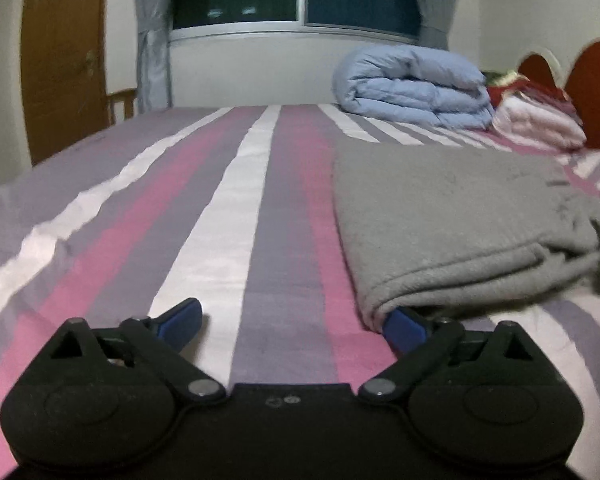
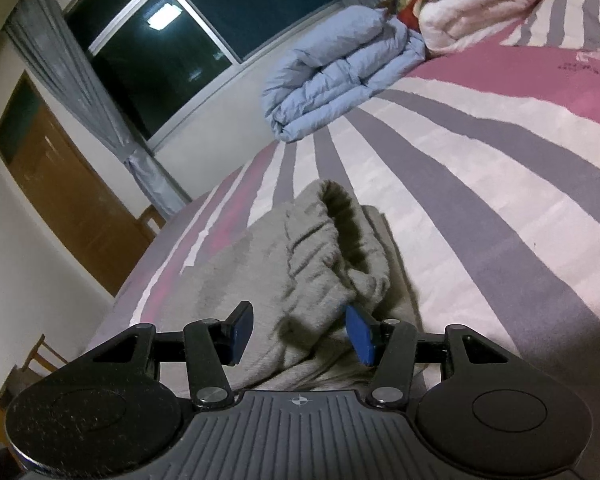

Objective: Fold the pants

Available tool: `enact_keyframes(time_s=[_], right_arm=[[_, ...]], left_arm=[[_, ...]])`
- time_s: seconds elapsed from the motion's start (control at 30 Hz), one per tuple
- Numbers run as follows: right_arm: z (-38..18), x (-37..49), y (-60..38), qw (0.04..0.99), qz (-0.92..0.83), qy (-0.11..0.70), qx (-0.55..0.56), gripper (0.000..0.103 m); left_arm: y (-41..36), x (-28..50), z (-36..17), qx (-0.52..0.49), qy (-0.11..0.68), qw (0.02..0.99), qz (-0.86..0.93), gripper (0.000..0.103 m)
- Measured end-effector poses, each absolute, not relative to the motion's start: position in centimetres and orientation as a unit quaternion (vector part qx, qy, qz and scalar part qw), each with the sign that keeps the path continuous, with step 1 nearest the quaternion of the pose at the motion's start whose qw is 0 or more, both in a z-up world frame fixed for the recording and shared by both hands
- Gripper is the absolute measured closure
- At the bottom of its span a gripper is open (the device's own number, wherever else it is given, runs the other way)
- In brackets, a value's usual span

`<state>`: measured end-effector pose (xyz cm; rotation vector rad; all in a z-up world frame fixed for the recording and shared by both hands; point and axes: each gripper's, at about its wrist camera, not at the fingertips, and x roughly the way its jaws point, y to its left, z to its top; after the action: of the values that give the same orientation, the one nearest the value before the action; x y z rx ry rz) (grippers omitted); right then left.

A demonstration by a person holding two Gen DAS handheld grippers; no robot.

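Left wrist, left gripper (image 1: 296, 318): jaws spread wide over bare striped sheet (image 1: 256, 208), nothing between them, nothing held

Left wrist, pants (image 1: 452, 220): grey, folded into a flat stack on the bed, lying to the right of the gripper; the near corner drapes over the tip of the right-hand blue pad (image 1: 406, 326), so that finger looks tucked under the edge, probably to lift or square the fold

Left wrist, background: blue duvet (image 1: 412, 84) and pink bedding (image 1: 540, 124) sit well apart at the far end, out of the way

Right wrist, right gripper (image 2: 300, 334): jaws about half open, a bunched hump of pants (image 2: 320, 256) running up between them

Right wrist, grip: the right pad (image 2: 360, 334) sits against a fold of cloth, the left pad (image 2: 242, 332) stands clear of it, so no pinch that I can see; whether it carries any cloth I cannot tell

Right wrist, why: looks like it's steadying the rumpled end while the other hand tidies

Right wrist, pants position: directly ahead, touching the gripper, on the sheet (image 2: 480, 184)
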<state>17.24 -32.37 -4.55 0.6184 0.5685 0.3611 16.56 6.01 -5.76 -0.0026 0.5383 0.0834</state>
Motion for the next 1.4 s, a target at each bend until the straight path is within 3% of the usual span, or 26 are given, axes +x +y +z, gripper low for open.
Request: enact_keyframes(time_s=[0.13,0.27,0.37,0.4,0.43,0.53,0.63,0.73,0.8,0.87,1.2,1.4], right_arm=[[-5.1,18.0,-32.2,0.891,0.176,0.286,0.306,0.051],[-5.8,18.8,-32.0,0.884,0.157,0.306,0.318,0.051],[-6.6,20.3,-31.9,0.871,0.157,0.328,0.331,0.051],[-6.7,20.7,-31.9,0.869,0.159,0.331,0.332,0.052],[-6.6,21.0,-32.0,0.867,0.161,0.330,0.336,0.062],[-4.7,19.5,-32.6,0.883,0.179,0.275,0.336,0.066],[-4.0,17.9,-33.1,0.894,0.186,0.239,0.329,0.066],[-7.2,19.6,-33.3,0.874,0.158,0.312,0.337,0.066],[-7.0,18.9,-33.8,0.876,0.165,0.289,0.350,0.066],[-6.4,18.3,-33.7,0.884,0.173,0.268,0.340,0.066],[-7.7,19.1,-33.9,0.865,0.168,0.321,0.346,0.062],[-5.2,16.7,-37.6,0.892,0.143,0.272,0.332,0.060]], left_arm=[[4.6,16.5,-5.7,0.032,0.252,0.967,0.012,0.013],[6.4,16.7,-5.8,-0.021,0.259,0.965,0.034,0.012],[5.9,16.5,-5.6,0.000,0.248,0.968,0.039,0.014],[5.7,16.4,-5.5,0.007,0.242,0.970,0.039,0.016],[5.7,16.2,-5.3,0.008,0.233,0.972,0.041,0.016],[5.7,15.7,-4.6,0.010,0.212,0.976,0.045,0.016],[5.6,16.4,-5.4,0.016,0.240,0.970,0.045,0.013],[5.4,16.5,-5.0,0.020,0.230,0.972,0.046,0.014],[5.0,15.9,-4.5,0.036,0.208,0.976,0.046,0.015],[5.0,16.6,-5.3,0.037,0.238,0.969,0.047,0.012],[5.5,16.4,-5.5,0.025,0.262,0.964,0.034,0.011],[6.3,14.4,-4.2,0.018,0.256,0.965,0.045,0.012]])
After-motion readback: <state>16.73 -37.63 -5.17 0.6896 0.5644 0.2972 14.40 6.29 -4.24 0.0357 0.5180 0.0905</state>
